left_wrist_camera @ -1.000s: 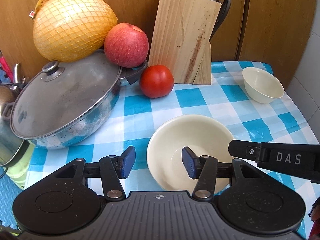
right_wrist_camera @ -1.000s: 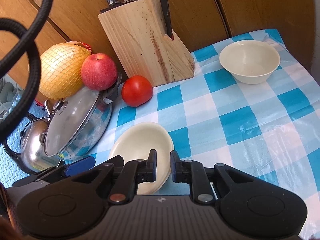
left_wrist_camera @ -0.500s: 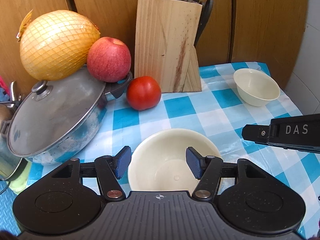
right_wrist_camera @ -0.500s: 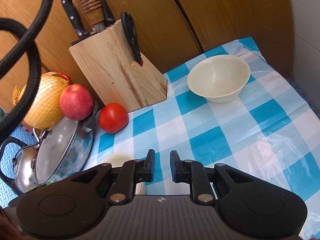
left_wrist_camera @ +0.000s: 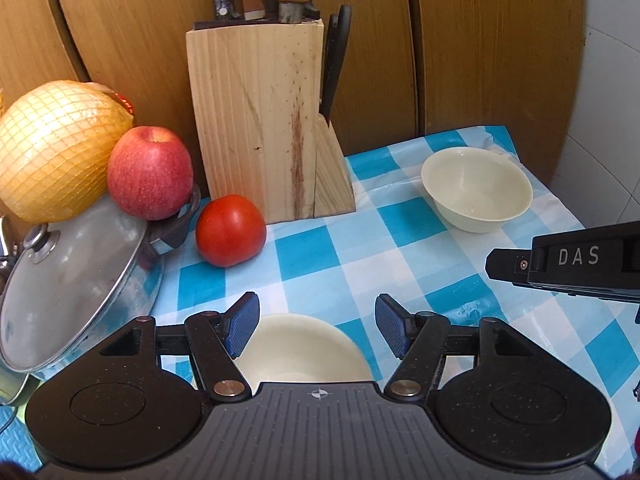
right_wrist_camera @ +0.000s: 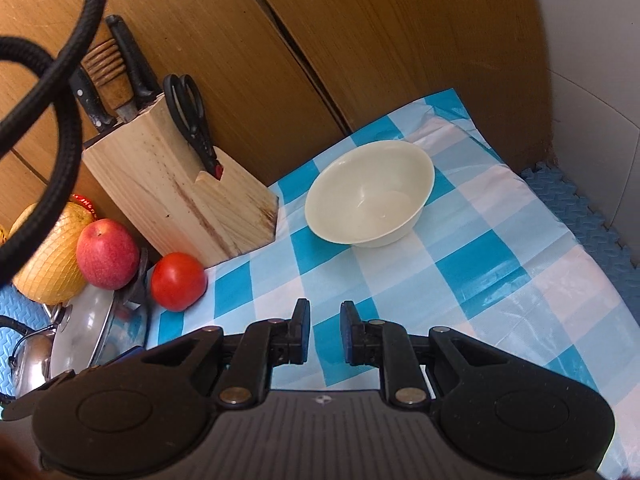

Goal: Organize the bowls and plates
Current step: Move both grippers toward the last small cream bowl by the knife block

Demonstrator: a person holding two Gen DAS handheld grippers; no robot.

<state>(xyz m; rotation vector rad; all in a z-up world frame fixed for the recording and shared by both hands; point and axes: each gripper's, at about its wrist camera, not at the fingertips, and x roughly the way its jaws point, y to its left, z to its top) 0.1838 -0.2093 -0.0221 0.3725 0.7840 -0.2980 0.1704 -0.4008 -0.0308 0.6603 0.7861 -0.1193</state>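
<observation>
Checked surface (left_wrist_camera: 320,248) under left tool (left_wrist_camera: 316,326), jaws opening, nothing gripped, cream plate (left_wrist_camera: 304,352) lying below between them. From right view: right tool (right_wrist_camera: 325,334) narrow and empty, cream bowl (right_wrist_camera: 370,194) farther ahead beside knife block (right_wrist_camera: 176,196).

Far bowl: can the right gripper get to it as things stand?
Probably yes. The bowl sits ahead of the right gripper with only bare tablecloth between, but the gripper is nearly shut and must open first.
</observation>
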